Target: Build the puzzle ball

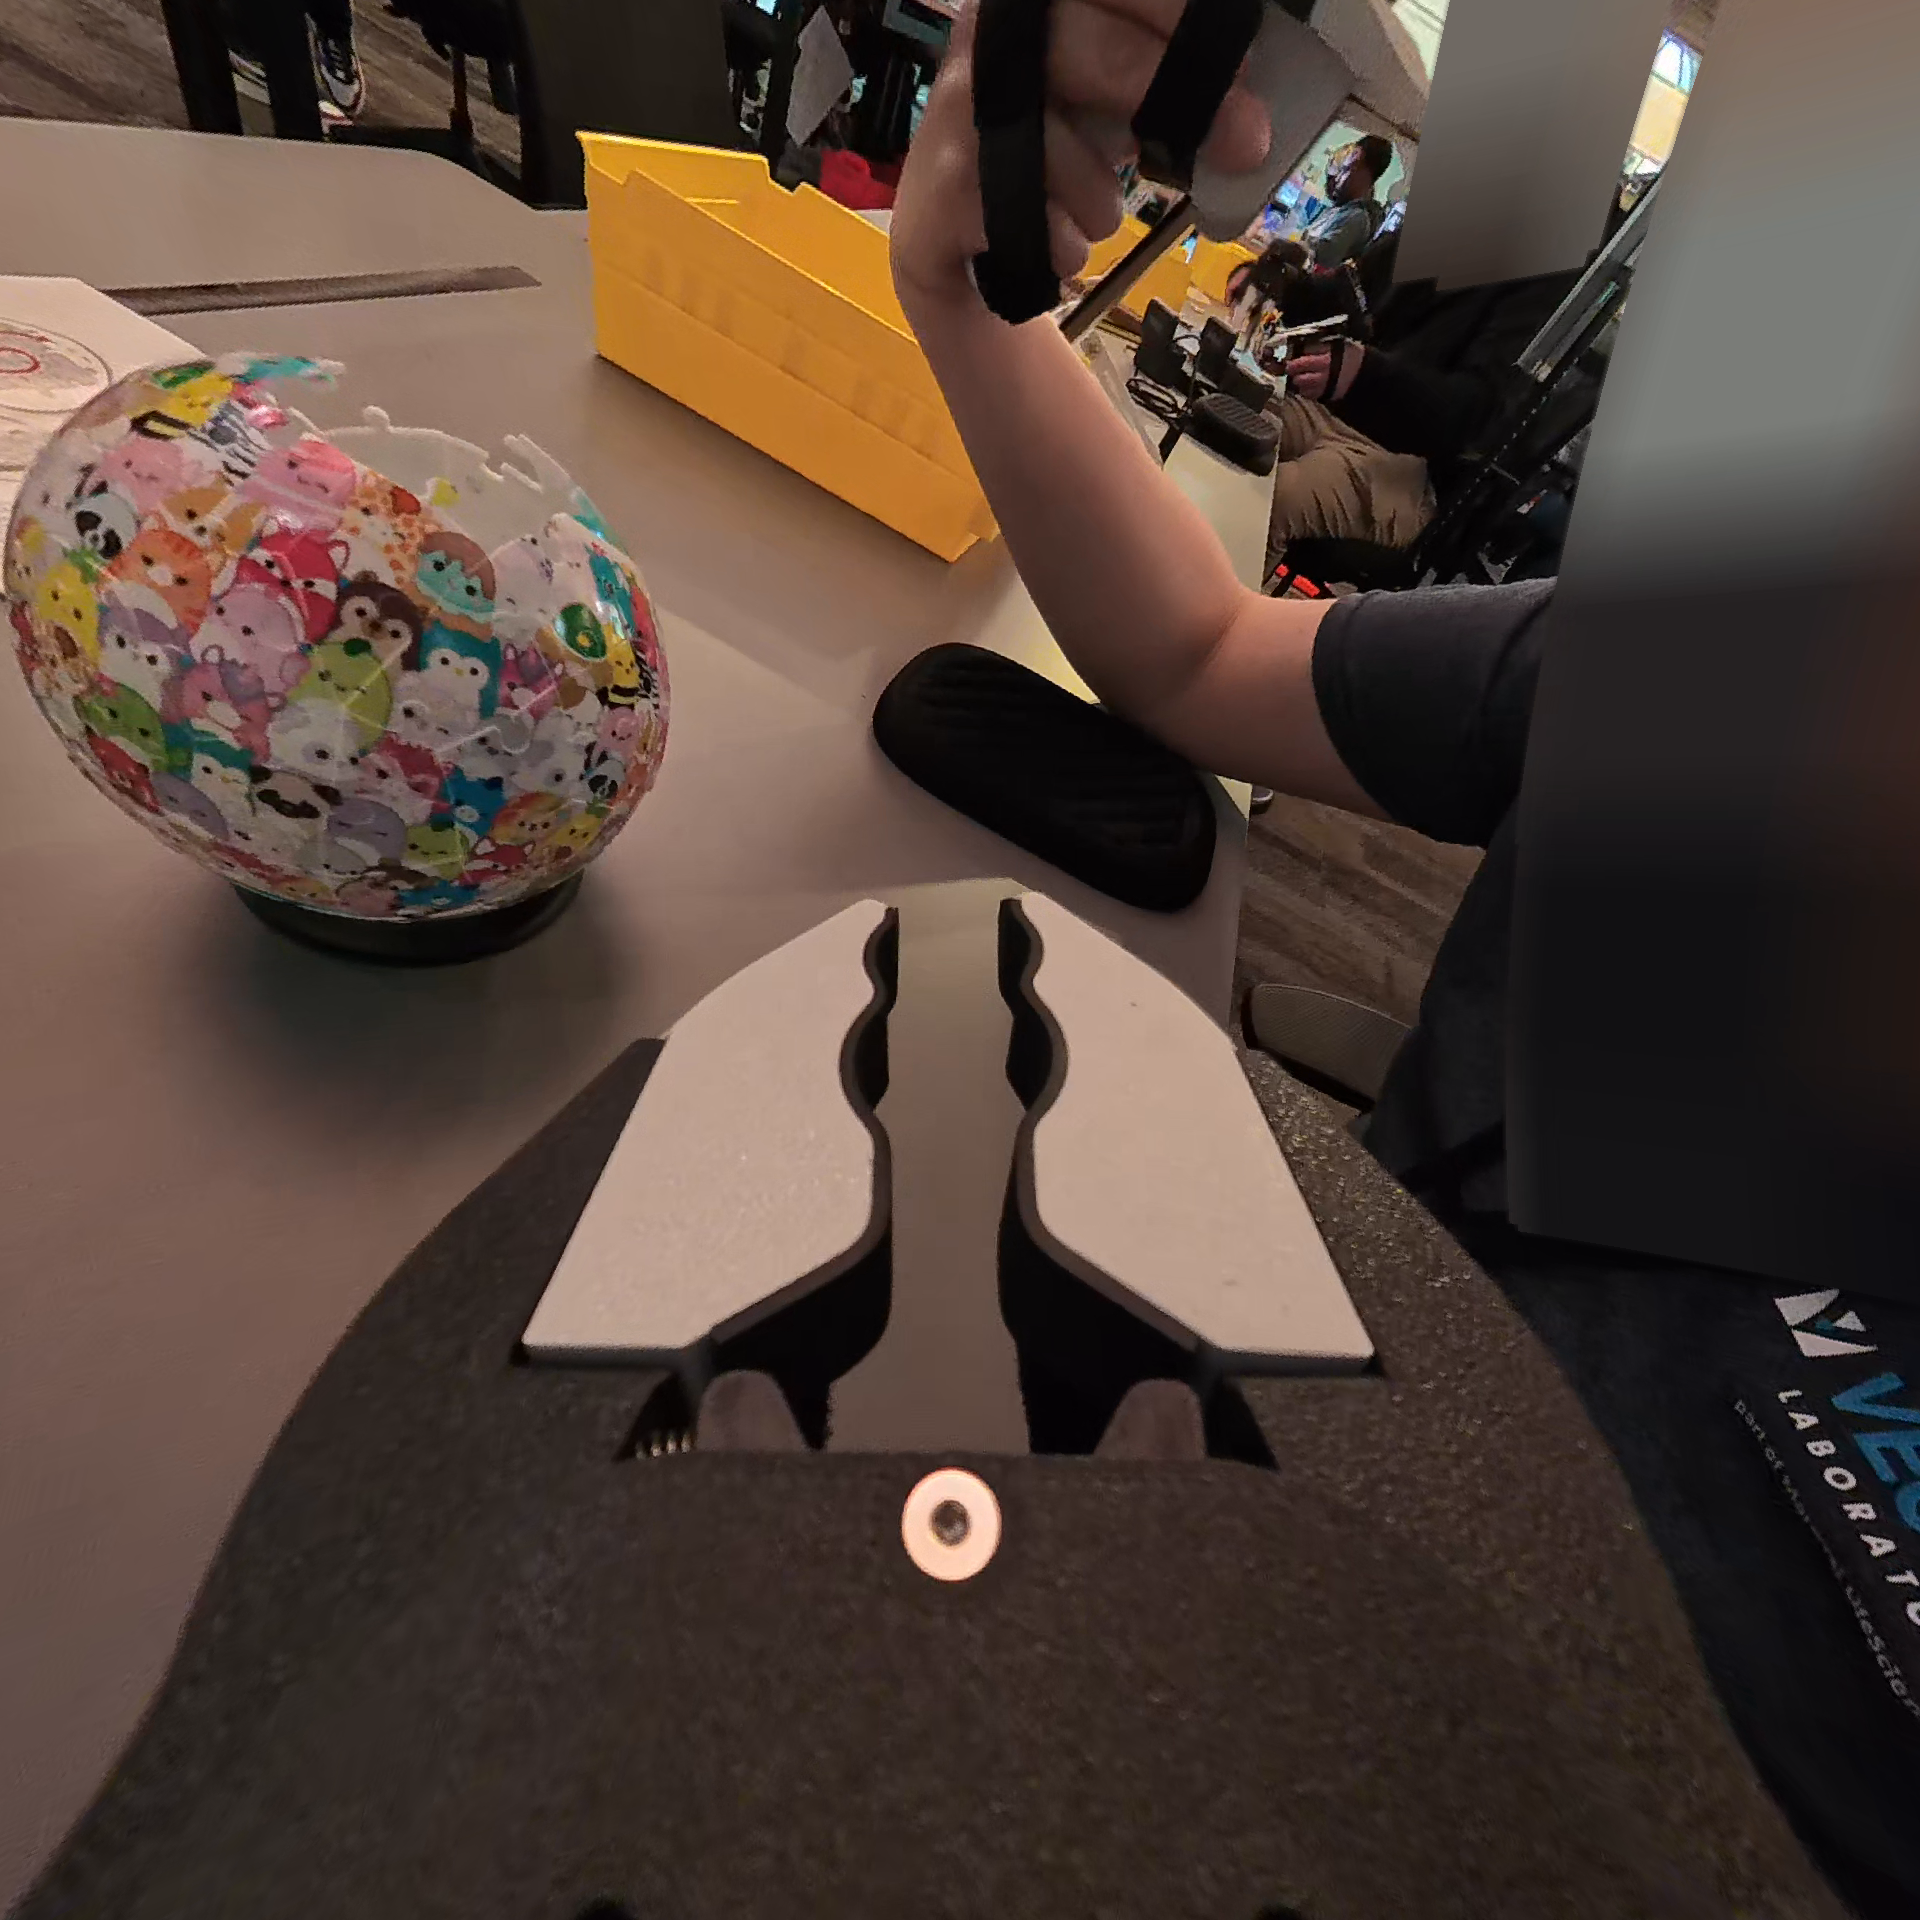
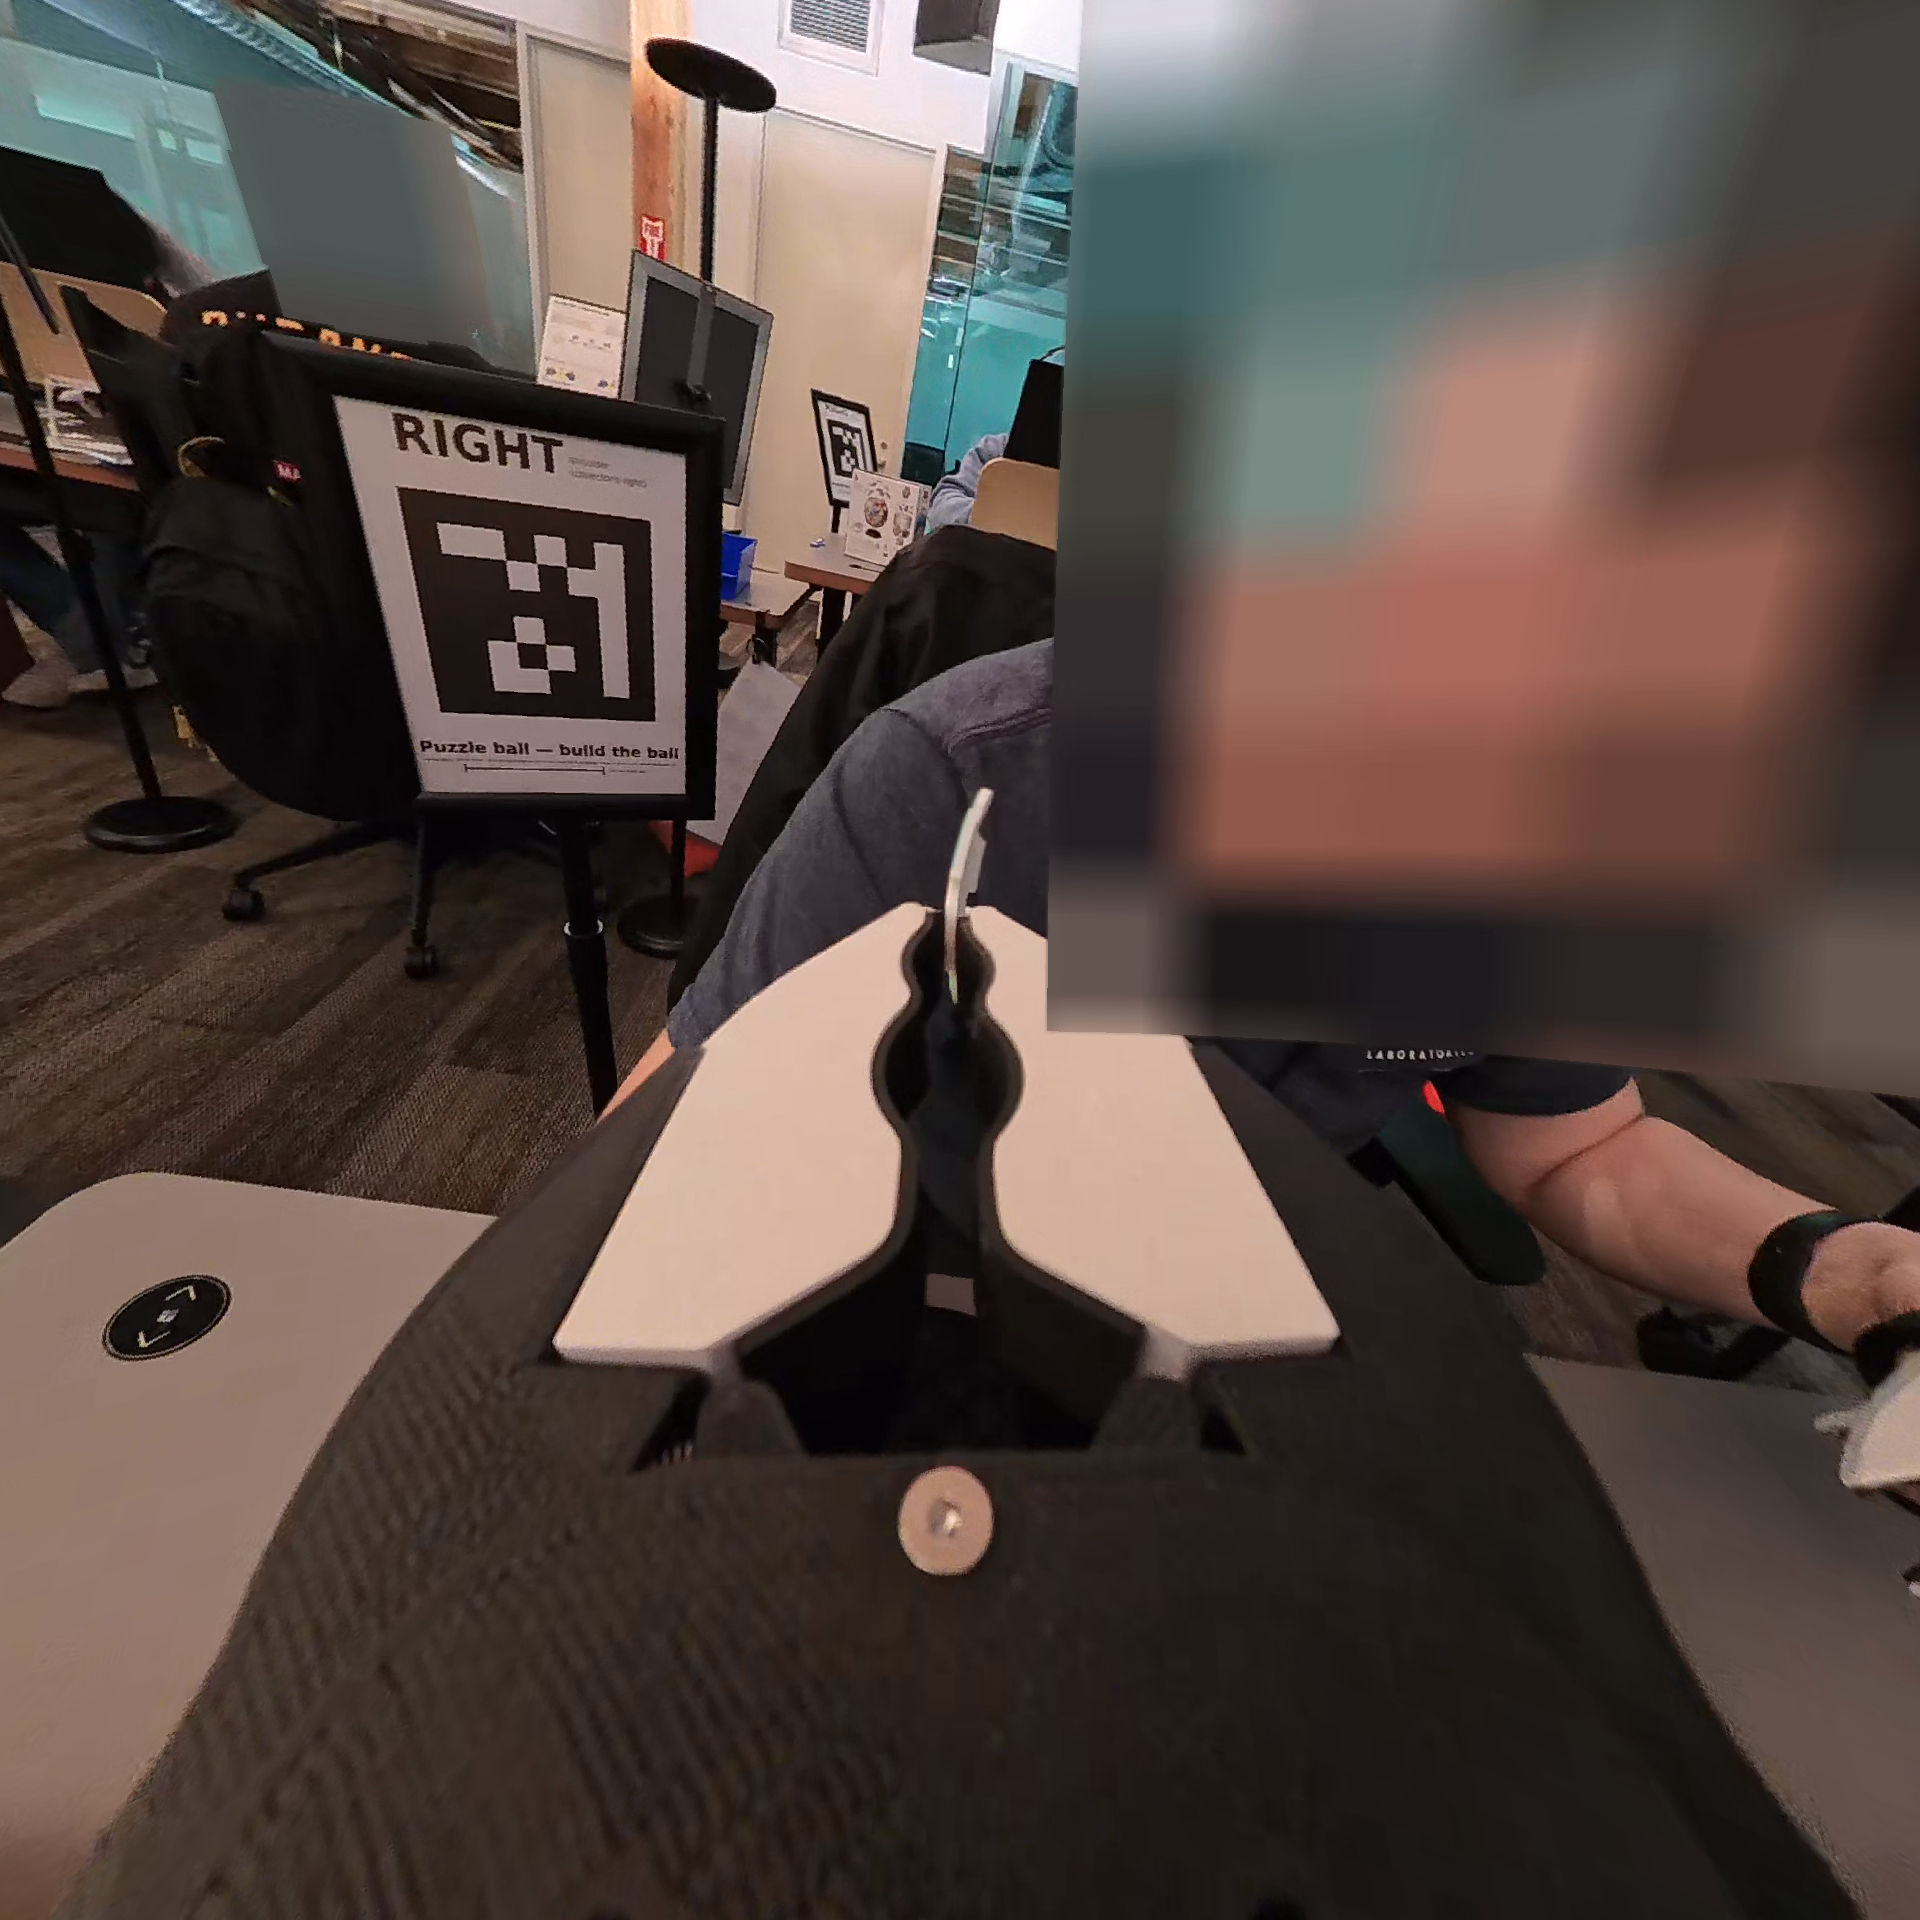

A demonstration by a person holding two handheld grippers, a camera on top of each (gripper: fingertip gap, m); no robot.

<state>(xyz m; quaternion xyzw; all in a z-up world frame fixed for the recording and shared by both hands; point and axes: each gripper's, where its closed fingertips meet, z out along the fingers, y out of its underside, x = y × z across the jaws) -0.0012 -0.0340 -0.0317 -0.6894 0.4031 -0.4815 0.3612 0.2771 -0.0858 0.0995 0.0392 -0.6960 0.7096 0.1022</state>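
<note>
The puzzle ball [image 1: 332, 644] is a colourful, partly built sphere with an open, jagged top. It sits on a black ring stand [image 1: 405, 925] at the left of the grey table [image 1: 727, 623]. My left gripper [image 1: 945, 914] is open and empty, low over the table, to the right of the ball and apart from it. My right gripper [image 2: 951, 920] is shut on a thin white puzzle piece [image 2: 968, 862], seen edge-on and sticking up past the tips. It is held up in the air, away from the ball. The left wrist view shows the hand [image 1: 1091, 135] holding it high.
A yellow bin [image 1: 790, 343] stands at the back of the table. A black wrist rest [image 1: 1039, 774] lies at the table's right edge. A printed sheet [image 1: 42, 374] lies behind the ball. A marker sign on a stand [image 2: 530, 592] and seated people are beyond the table.
</note>
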